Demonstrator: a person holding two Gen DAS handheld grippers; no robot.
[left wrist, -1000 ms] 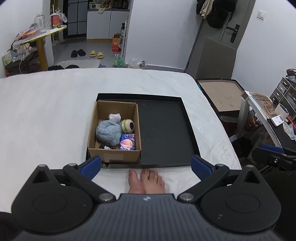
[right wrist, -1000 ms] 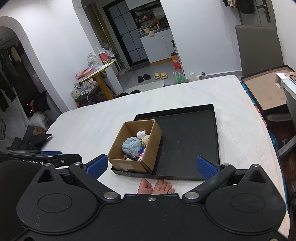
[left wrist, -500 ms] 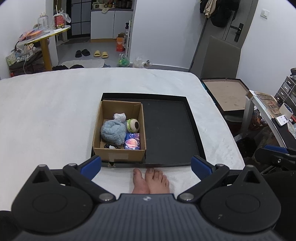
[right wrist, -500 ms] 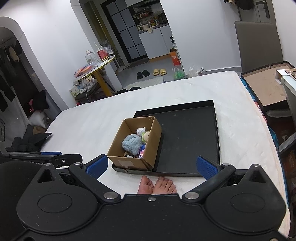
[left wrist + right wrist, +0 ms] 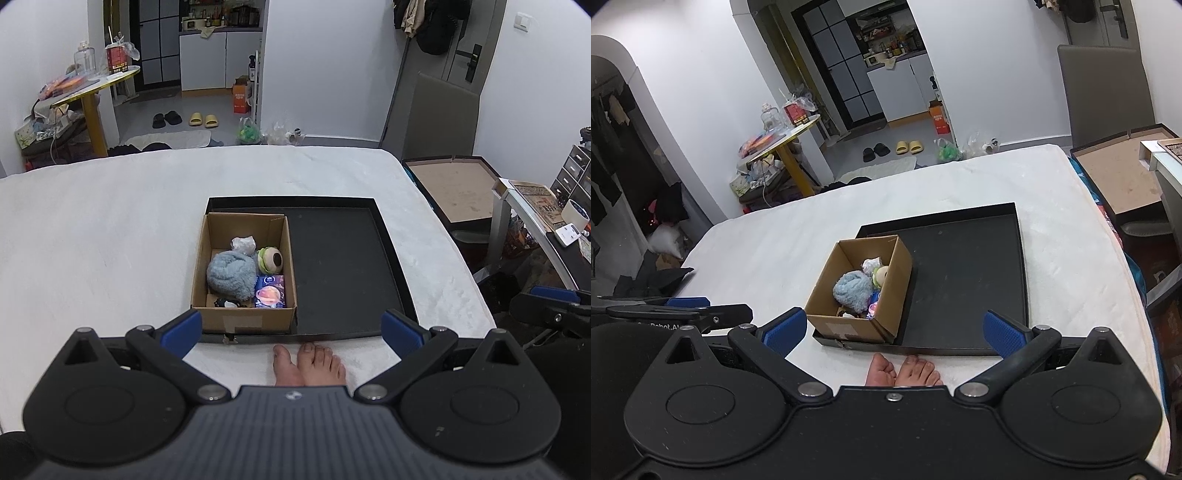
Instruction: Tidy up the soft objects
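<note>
Both grippers hang above the near edge of the bed, spread wide with nothing between the blue pads: the left gripper [image 5: 291, 328] and the right gripper [image 5: 894, 330] are each released and empty. Just below them the person's bare feet [image 5: 308, 363] rest on the white bedcover, almost touching the front rim of the black tray [image 5: 343, 266].

Over the last second little has altered. Both views have drifted a touch, so the tray and box now sit slightly further up and to the right, but nothing on the bed has shifted and neither gripper has closed.

In the left half of the tray stands the open box [image 5: 243, 321]. Inside it lie the soft things: a blue fluffy ball [image 5: 231, 275], a tissue pack [image 5: 270, 291], a burger plush [image 5: 270, 259], a white wad [image 5: 243, 243] and a small dark item at the front. The right half of the tray is bare.

That fits either toys gathered into the box and the grippers drawn back, or a full box waiting to be emptied onto the tray.
</note>
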